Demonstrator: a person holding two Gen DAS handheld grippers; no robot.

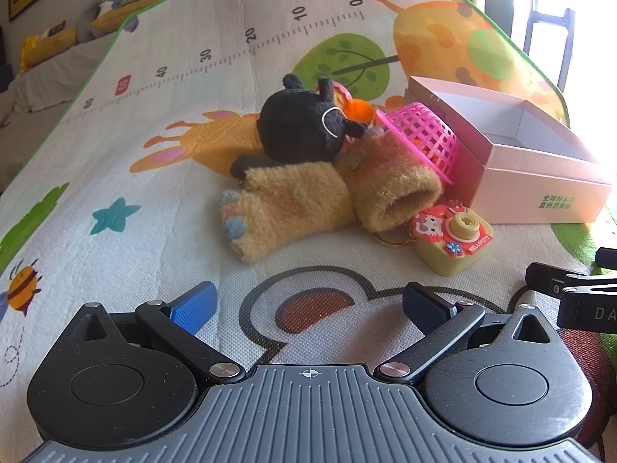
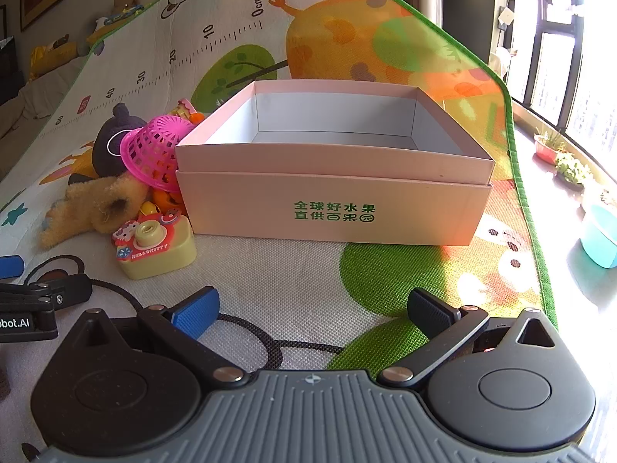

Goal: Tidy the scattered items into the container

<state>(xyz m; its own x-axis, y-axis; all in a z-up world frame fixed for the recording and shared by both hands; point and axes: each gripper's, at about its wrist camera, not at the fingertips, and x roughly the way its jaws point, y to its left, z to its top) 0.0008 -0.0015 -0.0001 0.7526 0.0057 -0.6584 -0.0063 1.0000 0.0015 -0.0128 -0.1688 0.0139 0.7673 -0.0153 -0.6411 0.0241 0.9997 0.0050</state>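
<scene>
Right now my left gripper (image 1: 308,310) hovers low over the play mat (image 1: 154,135), its two fingers spread wide apart with nothing between them. Ahead of it, going left to right, I see a heap of toys: a tan plush glove (image 1: 285,208) lying flat with its paw end toward me, a black plush toy (image 1: 300,123) sitting behind and partly on top of it, and a small orange toy (image 1: 356,110) tucked behind the black one. Next comes a pink basket (image 1: 424,135) tipped on its side, leaning against the wall of the pink box (image 1: 540,181). Just in front of that, a yellow toy camera (image 1: 453,239) rests on the mat, touching the open cuff of the glove and close to the box's near corner.

My right gripper (image 2: 312,310) is likewise held open and holding nothing, pointed at the front of the box (image 2: 331,208), which carries green printed characters. From this view the box's inside shows nothing but bare walls and floor. A black cord (image 2: 270,341) loops across the mat between the fingers. Beyond the mat's right edge stand a teal bowl (image 2: 601,235) and small potted plants (image 2: 570,168).
</scene>
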